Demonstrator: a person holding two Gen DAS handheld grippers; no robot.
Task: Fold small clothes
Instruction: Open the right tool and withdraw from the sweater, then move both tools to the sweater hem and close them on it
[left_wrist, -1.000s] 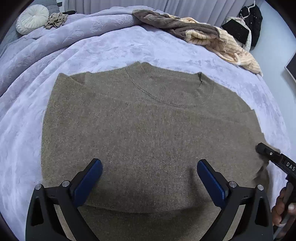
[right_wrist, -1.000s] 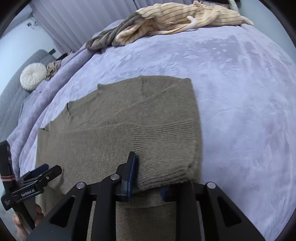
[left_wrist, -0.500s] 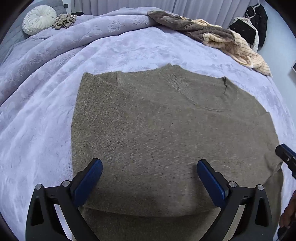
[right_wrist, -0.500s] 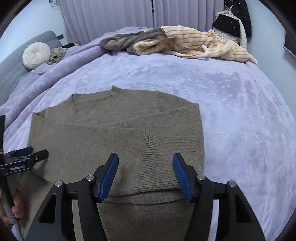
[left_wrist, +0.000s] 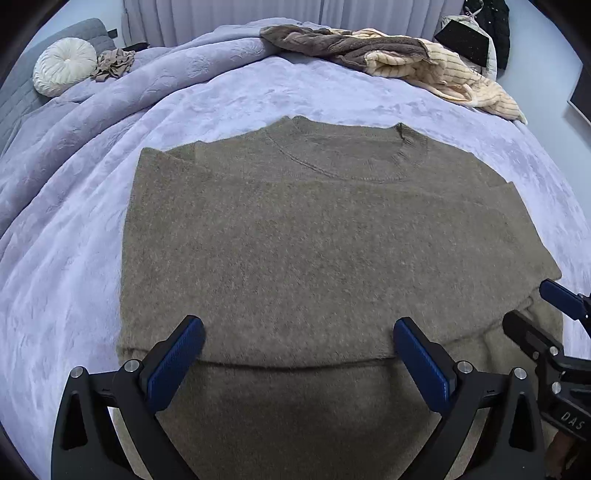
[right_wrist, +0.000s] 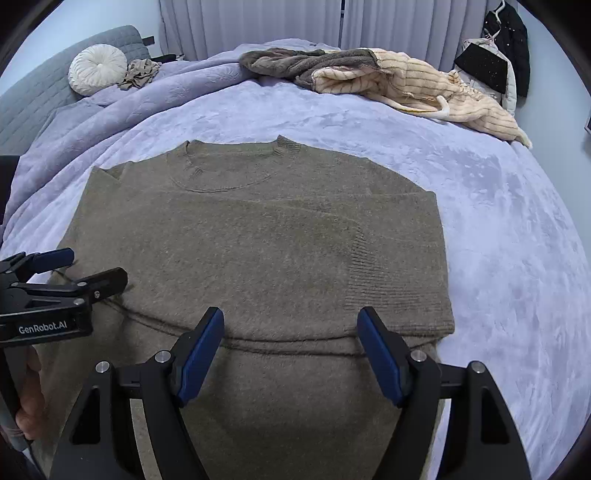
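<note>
Sweater (left_wrist: 325, 251) lies flat on bed (left_wrist: 74, 277), directly ahead of and under both claws. Progress est.: both sleeves folded in across body, cuff (right_wrist: 399, 295) showing ahead-right of R claw (right_wrist: 291, 354); bottom-to-neck fold not yet done. L claw (left_wrist: 299, 354) and R claw both spread wide, gripping nothing. Folded edge sits just at the tips; hem runs below, out of view. Open blanket either side and beyond collar. Clothes pile (right_wrist: 388, 81) well ahead, no obstruction.
</note>
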